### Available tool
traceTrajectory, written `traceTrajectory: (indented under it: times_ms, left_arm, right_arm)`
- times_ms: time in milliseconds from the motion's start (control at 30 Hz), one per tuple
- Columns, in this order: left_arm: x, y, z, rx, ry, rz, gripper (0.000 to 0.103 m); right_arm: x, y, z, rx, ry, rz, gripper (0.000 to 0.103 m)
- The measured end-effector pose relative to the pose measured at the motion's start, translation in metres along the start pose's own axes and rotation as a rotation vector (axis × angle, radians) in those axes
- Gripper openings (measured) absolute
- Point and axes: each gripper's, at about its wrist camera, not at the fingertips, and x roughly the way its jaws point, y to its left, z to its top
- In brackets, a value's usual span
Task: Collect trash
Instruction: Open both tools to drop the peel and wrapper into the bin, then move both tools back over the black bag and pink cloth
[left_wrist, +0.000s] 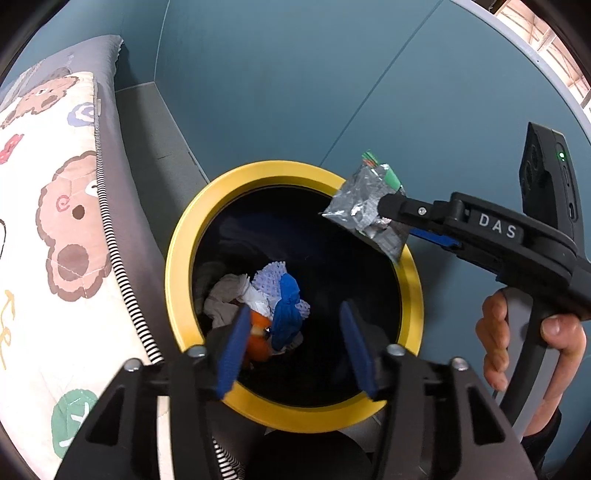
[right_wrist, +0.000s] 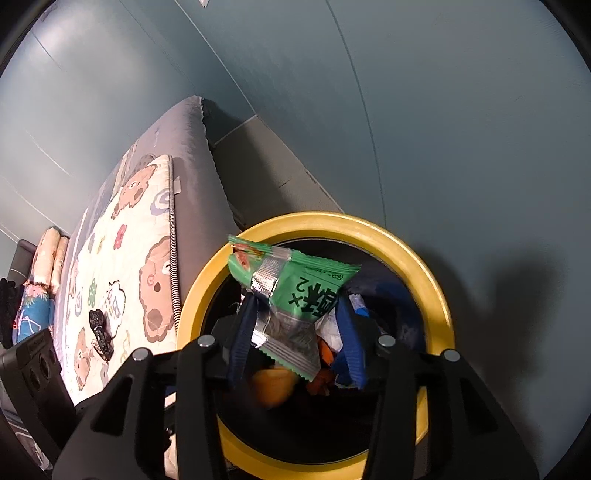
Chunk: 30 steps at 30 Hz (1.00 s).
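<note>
While both grippers gape over the yellow-rimmed bin (left_wrist: 177, 258) — paper scraps (left_wrist: 255, 291) inside — green wrapper (right_wrist: 295, 302) hangs loose

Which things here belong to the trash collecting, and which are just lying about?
Job: green wrapper; yellow-rimmed bin; trash inside it.
Lying about: bear quilt; dark object on it, unclear what; pillows.

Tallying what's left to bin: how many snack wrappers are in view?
1: a green and silver snack wrapper between the right gripper's jaws over the yellow-rimmed bin. Others may lie hidden among the trash inside.
</note>
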Motion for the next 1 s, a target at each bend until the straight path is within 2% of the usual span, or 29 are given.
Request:
traceTrajectory:
  times_ms: [33,100,233,333,600,767,1000]
  left_arm:
    - [-0.001,0.001,-0.002,-0.005,0.002,0.000,0.054]
    - [-0.005,0.008,-0.004,-0.026,0.001,-0.002,0.065]
    - [-0.013,0.019,-0.007,-0.049,0.003,-0.003,0.072]
    - [-0.020,0.027,-0.011,-0.064,-0.002,0.003,0.073]
    - [-0.043,0.061,-0.013,-0.114,-0.035,0.030,0.078]
    - [-0.070,0.098,-0.018,-0.156,-0.076,0.077,0.082]
    - [-0.110,0.173,-0.029,-0.268,-0.124,0.153,0.082]
  right_arm:
    - [-0.001,0.001,0.000,0.001,-0.004,-0.005,0.044]
    - [-0.003,-0.001,0.001,0.011,-0.006,-0.003,0.047]
    - [-0.004,-0.002,0.001,0.020,-0.006,-0.019,0.048]
    - [-0.004,-0.001,0.001,0.025,-0.001,-0.021,0.052]
    - [-0.011,0.011,-0.004,0.005,0.004,-0.014,0.052]
    - [-0.012,0.038,-0.009,-0.041,0.023,0.020,0.052]
    - [0.000,0.106,-0.020,-0.134,0.064,0.084,0.053]
